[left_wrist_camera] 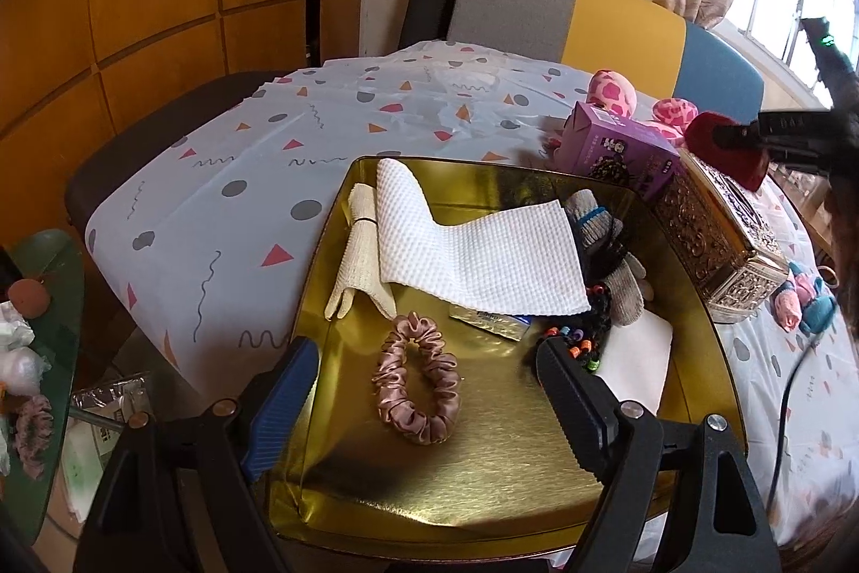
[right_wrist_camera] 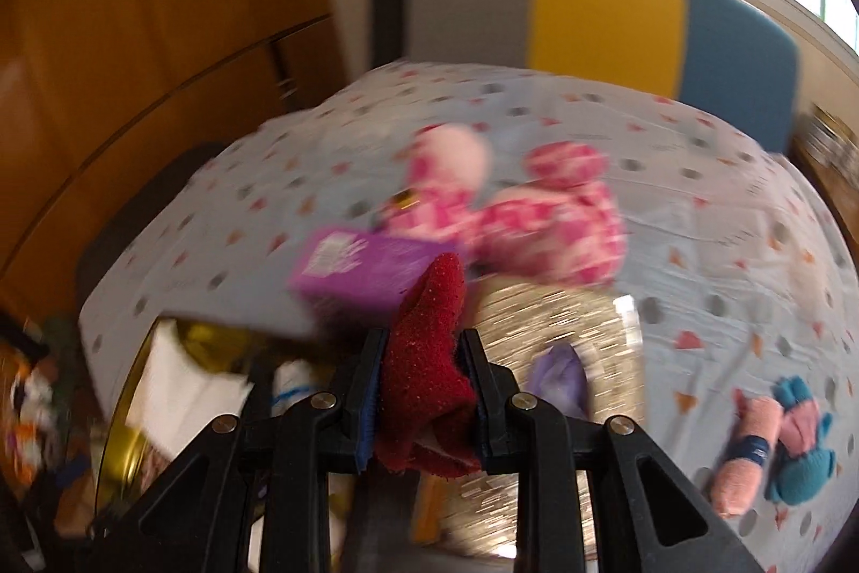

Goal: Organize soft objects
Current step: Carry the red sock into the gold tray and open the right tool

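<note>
Sock (right_wrist_camera: 429,358) (red) between right fingers (right_wrist_camera: 370,390)

Left tongs (left_wrist_camera: 424,379): we hold them tilted downward, jaws spread wide, nothing between them.
Right tongs (right_wrist_camera: 424,379): we hold them tilted downward, jaws pressed on a red sock (right_wrist_camera: 429,374); our view is blurred.

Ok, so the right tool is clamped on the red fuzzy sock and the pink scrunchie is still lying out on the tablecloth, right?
Not quite. The right tool is clamped on the red fuzzy sock, but the pink scrunchie lies inside the gold tray, not on the tablecloth. The left wrist view shows it.
</note>
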